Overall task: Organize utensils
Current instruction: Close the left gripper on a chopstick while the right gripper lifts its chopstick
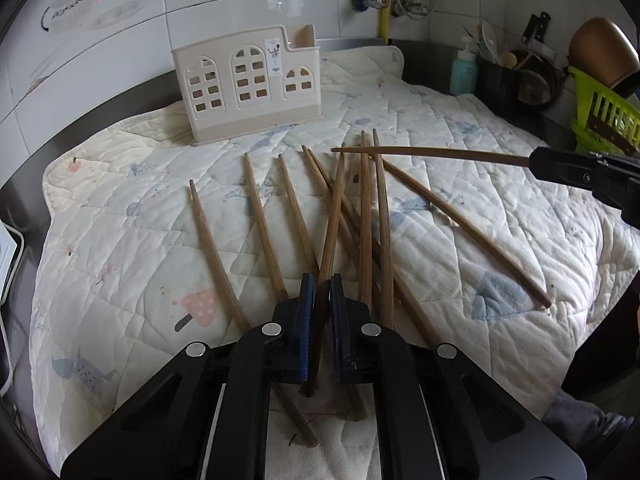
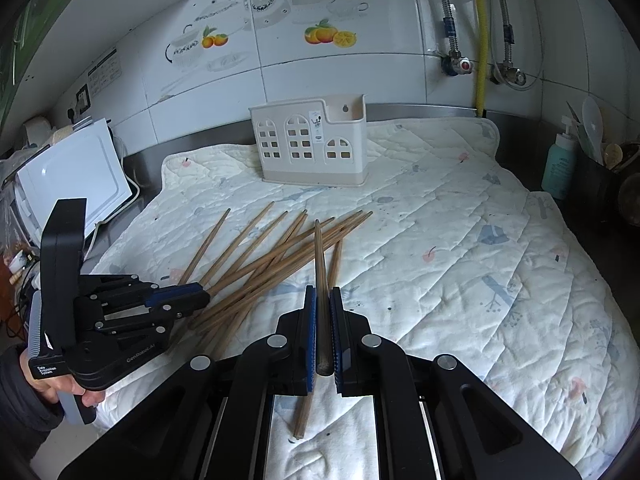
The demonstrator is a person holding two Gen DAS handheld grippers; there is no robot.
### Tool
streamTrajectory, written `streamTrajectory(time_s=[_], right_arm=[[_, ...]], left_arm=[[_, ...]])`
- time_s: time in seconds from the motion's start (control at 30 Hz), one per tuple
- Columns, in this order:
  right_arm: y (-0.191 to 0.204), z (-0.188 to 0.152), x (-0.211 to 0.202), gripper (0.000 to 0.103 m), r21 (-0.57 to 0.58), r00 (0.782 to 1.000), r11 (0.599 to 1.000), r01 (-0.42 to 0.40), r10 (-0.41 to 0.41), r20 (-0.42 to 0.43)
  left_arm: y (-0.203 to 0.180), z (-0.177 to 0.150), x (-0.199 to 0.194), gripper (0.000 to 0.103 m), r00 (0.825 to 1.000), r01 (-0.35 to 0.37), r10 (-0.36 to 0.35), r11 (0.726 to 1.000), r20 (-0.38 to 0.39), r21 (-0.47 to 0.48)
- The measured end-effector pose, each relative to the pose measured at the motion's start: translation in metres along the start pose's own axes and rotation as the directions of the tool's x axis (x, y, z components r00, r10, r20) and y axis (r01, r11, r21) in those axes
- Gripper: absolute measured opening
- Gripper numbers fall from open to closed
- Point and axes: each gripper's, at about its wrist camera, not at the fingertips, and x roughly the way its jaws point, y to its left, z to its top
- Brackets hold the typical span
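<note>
A quilted mat [image 2: 460, 240] covers most of the tabletop [image 1: 460, 50], and all the task's things lie on it. At its far side, near the tiled wall [image 2: 360, 40], stands the cream utensil holder [image 2: 312, 144] with window-shaped openings. As far as I can see through these openings, nothing is inside it, so I judge that the task is at its beginning.

In the middle of the mat is the pile of chopsticks [image 1: 296, 220], some spread apart and several crossing each other, well apart from the holder. Two chopsticks are already taken. The right claw [image 2: 323, 300] is closed on one darker chopstick [image 2: 320, 264], which points forward over the pile. The left claw [image 1: 320, 292] is closed on another chopstick [image 1: 334, 208]; its tip reaches among the others, so I cannot tell if it is lifted fully free.

What is left: to carry these two to the holder, then the whole pile after them.

The inside of the holder's compartments is hidden from both views. The thick ends of several chopsticks disappear under the left claw. An exact count of the pile is hard because of the crossing.
</note>
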Motion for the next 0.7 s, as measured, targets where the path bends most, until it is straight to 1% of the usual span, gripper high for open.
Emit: streamTrajectory(time_s=[0.2,0.3,0.5,0.63,0.7], right_arm=[[-0.004,0.003,-0.005,0.007,-0.006,1.0,1.0,0.002,-0.002,0.011],[-0.006,0.005,-0.01,0.007,-0.014,1.0,1.0,0.004,-0.004,0.021],[-0.008,0.017,-0.02,0.007,-0.026,0.999,1.0,-0.011,0.012,0.045],[-0.009,0.033,-0.027,0.007,-0.042,0.998,0.998,-0.035,0.037,0.056],[-0.01,0.042,-0.029,0.007,-0.056,0.997,0.997,-0.045,0.048,0.056]], left_arm=[[0.001,0.002,-0.003,0.005,1.0,0.022,-0.021,1.0,0.002,-0.023],[0.003,0.002,-0.007,0.005,0.999,0.039,-0.039,0.998,0.01,-0.055],[0.008,0.008,-0.022,0.005,0.998,0.028,-0.023,0.995,0.061,-0.091],[0.014,0.016,-0.035,0.005,0.994,0.059,-0.046,0.991,0.102,-0.121],[0.016,0.021,-0.04,0.005,0.993,0.057,-0.042,0.99,0.114,-0.13]])
